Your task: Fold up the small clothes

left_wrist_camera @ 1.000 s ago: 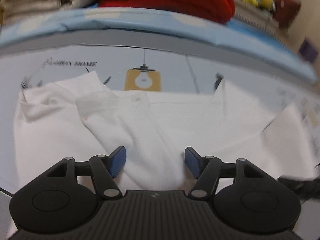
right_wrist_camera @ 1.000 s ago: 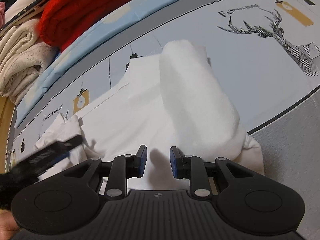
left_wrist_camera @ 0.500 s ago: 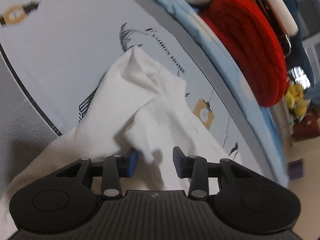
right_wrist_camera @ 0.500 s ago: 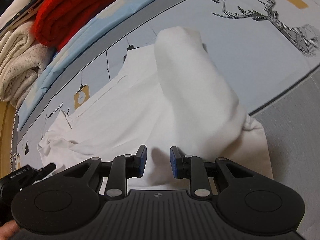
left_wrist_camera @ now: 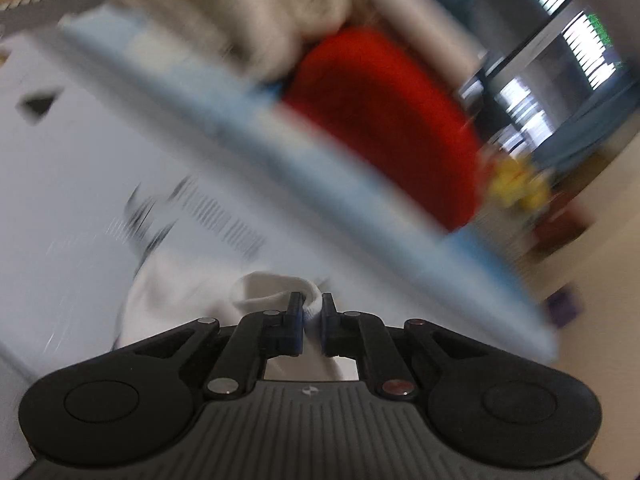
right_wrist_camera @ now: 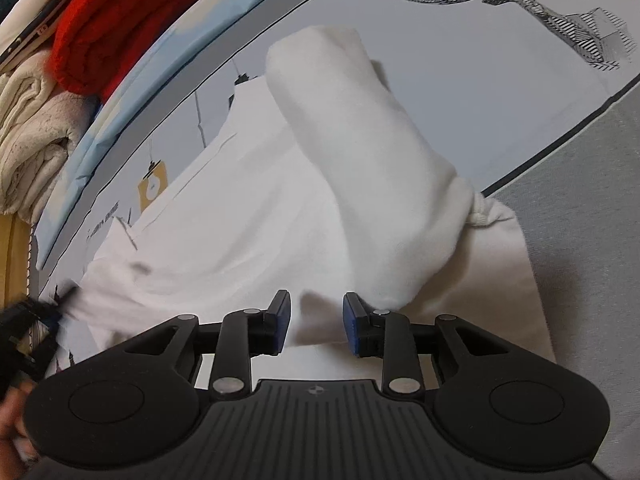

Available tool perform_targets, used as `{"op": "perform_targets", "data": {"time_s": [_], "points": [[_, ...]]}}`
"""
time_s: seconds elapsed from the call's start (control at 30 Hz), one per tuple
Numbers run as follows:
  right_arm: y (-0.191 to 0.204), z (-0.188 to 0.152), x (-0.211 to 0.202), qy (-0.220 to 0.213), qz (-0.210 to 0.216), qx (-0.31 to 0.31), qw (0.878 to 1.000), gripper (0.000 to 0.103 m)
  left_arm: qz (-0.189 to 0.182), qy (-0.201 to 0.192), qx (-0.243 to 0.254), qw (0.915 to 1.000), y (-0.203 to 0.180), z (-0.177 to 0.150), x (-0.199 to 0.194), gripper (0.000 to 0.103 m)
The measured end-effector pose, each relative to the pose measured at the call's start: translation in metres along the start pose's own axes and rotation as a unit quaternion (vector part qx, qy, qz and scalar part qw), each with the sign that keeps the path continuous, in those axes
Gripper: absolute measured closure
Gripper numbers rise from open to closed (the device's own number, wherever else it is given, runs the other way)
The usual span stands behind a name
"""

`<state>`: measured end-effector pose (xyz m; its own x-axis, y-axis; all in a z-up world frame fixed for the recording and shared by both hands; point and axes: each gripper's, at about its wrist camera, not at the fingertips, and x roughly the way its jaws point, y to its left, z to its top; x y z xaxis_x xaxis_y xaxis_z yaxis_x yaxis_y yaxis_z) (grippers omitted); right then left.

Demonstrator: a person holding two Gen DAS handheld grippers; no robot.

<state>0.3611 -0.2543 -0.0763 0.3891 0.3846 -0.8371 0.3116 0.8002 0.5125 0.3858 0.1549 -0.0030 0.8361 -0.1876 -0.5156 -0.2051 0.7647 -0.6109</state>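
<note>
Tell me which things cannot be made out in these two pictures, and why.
- Left wrist view: the printed sheet, red blanket and yellow object are smeared by motion blur; the print is unreadable.
- Left wrist view: most of the white garment is hidden behind the left hand-held gripper, which pinches one fold.
- Right wrist view: the left hand-held gripper is blurred and cut off by the left edge.
- Right wrist view: the garment's near edge is hidden under the right hand-held gripper.

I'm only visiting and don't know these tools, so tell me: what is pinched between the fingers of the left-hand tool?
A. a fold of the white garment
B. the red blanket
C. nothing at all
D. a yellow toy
A: in the left wrist view the left gripper has its blue pads closing on a bunched fold of the white garment, while the red blanket lies far behind.
</note>
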Motion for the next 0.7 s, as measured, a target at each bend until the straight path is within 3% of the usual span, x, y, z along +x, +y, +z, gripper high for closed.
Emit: {"op": "perform_targets", "data": {"time_s": [0.07, 0.13, 0.23, 0.3, 0.37, 0.53, 0.63, 0.67, 0.7], "points": [[0.001, -0.001, 0.0, 0.005, 0.011, 0.0, 1.0, 0.073, -0.001, -0.063, -0.004, 0.998, -0.003, 0.008, -0.03, 0.095], [0.004, -0.001, -0.002, 0.007, 0.017, -0.003, 1.0, 0.07, 0.035, -0.084, -0.021, 0.9956, 0.006, 0.002, -0.047, 0.095], [0.003, -0.001, -0.005, 0.001, 0.011, -0.002, 1.0, 0.064, 0.109, -0.001, -0.074, 0.9913, 0.037, -0.014, -0.034, 0.095], [0.0, 0.0, -0.005, -0.001, 0.008, 0.004, 1.0, 0.064, 0.157, 0.051, -0.095, 0.9817, 0.057, -0.024, -0.02, 0.095], [-0.003, 0.0, -0.006, -0.005, 0.005, 0.008, 1.0, 0.064, 0.179, 0.056, -0.098, 0.9773, 0.067, -0.024, -0.02, 0.095], [-0.012, 0.003, 0.0, -0.003, 0.002, 0.037, 0.999, 0.064, 0.186, 0.029, -0.083, 0.9785, 0.061, -0.016, -0.03, 0.095], [-0.021, 0.005, 0.003, -0.005, -0.003, 0.066, 0.998, 0.064, 0.188, 0.035, -0.085, 0.9778, 0.06, -0.017, -0.03, 0.095], [-0.024, 0.007, 0.002, -0.011, -0.004, 0.074, 0.997, 0.066, 0.188, 0.04, -0.088, 0.9774, 0.061, -0.014, -0.03, 0.095], [-0.026, 0.008, 0.001, -0.017, -0.004, 0.079, 0.997, 0.077, 0.187, 0.045, -0.091, 0.977, 0.063, -0.011, -0.029, 0.095]]}}
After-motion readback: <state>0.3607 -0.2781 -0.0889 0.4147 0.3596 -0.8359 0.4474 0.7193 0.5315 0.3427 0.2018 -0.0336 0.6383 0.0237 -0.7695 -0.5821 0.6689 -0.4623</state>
